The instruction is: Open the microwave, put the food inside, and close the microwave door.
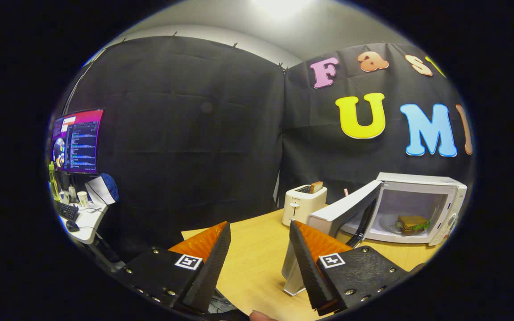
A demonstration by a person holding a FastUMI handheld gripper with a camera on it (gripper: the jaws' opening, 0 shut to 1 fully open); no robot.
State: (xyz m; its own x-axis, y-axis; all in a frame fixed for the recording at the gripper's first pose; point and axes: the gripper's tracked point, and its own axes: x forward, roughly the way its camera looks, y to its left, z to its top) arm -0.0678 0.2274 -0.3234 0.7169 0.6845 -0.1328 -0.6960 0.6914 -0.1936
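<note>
On the pale wooden table (257, 254), a white boxy microwave (417, 196) at the right, its white door (344, 209) swung open toward the left. Inside it, a brown sandwich (412, 223) on a round plate (391, 225). Left of the microwave, a small white toaster (304, 203) with a slice of bread (316, 187) in its slot. Nearer, the gripper (259, 249) with fingers apart over bare tabletop. Far left, a desk (85, 220) with a flat computer screen (77, 140) on it.

Microwave (417, 200) glossy white plastic; table (257, 254) smooth pale wood; booth wall (185, 133) matt creased cloth.
</note>
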